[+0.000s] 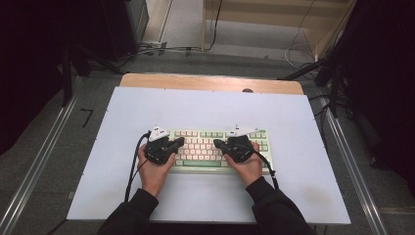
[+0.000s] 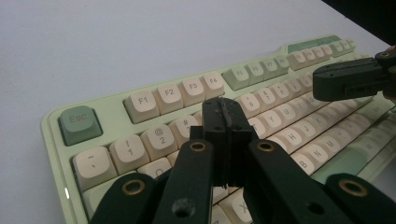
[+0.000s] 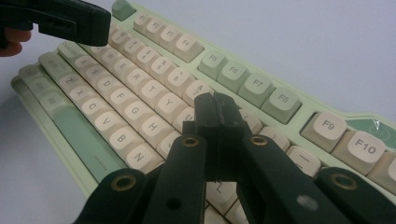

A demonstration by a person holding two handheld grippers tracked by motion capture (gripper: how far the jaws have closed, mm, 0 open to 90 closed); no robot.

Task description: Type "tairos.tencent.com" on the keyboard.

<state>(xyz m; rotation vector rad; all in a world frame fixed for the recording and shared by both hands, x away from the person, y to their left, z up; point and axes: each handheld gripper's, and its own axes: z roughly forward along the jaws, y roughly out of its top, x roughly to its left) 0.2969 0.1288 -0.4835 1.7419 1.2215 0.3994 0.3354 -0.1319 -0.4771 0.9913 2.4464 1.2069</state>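
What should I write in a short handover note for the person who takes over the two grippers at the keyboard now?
Left gripper: jaws shut, empty, over the left half of the keyboard, near the number row.
Right gripper: jaws shut, empty, over the right half of the letter keys.
Keyboard: flat on the white table cover, in front of the person, between both hands.
Done: both grippers brought over the keys.
Left: the key pressing itself; whether either tip touches a key I cannot tell.
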